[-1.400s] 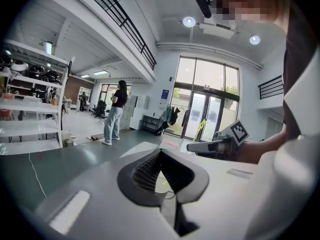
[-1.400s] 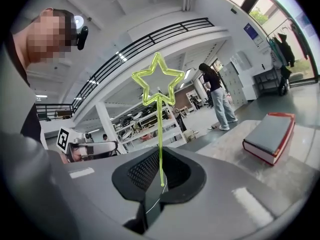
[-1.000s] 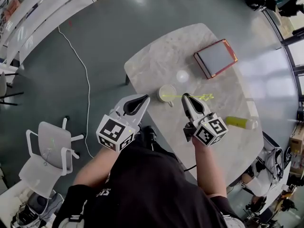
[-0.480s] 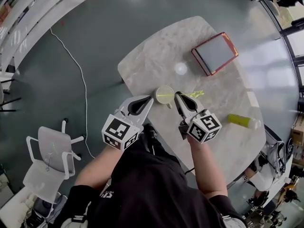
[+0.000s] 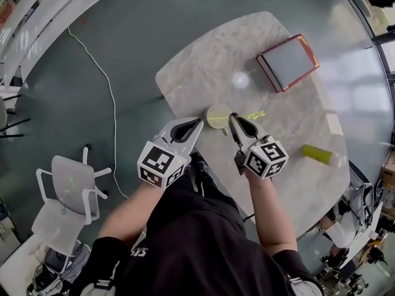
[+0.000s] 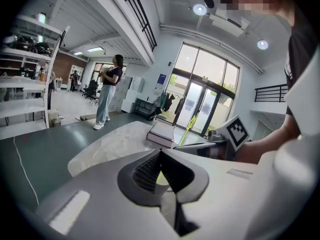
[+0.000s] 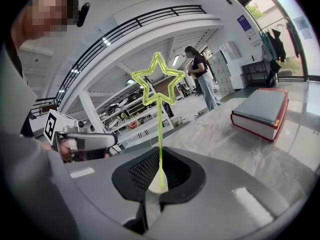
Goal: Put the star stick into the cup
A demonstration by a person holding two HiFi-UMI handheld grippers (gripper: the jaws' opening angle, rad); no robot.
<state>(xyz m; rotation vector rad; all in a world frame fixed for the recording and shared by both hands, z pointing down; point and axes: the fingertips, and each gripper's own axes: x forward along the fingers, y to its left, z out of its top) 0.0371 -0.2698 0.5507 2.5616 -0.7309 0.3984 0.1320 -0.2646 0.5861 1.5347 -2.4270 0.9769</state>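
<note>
Over the last second the star stick [image 5: 255, 114] has swung from lying nearly level across the cup's mouth to a steeper tilt. Less of it now shows beyond the jaws, and both grippers have drawn in closer to the cup [image 5: 217, 115]. The stick is pinched in the right gripper [image 5: 235, 119], whose jaws are nearly closed on the thin green stem. From that gripper's own view the stem rises straight out of the jaws with the outlined star at the top. Its lower end is hidden behind the jaws from above, so I cannot tell whether it has reached the rim, but the stick does not look as though it is standing in the cup yet. The picking up and carrying over look done. What seems left is to get the lower end over the mouth, lower it in and let go. The left gripper [image 5: 195, 126] hovers just beside the cup on its other side, jaws together with nothing in them. The cup sits near the edge of the marble table [image 5: 203, 73]. Farther back on the table are a small white disc [image 5: 240, 79] and a red-edged book [image 5: 287, 61], and a yellow-green bottle [image 5: 321, 156] lies off to the right.
</note>
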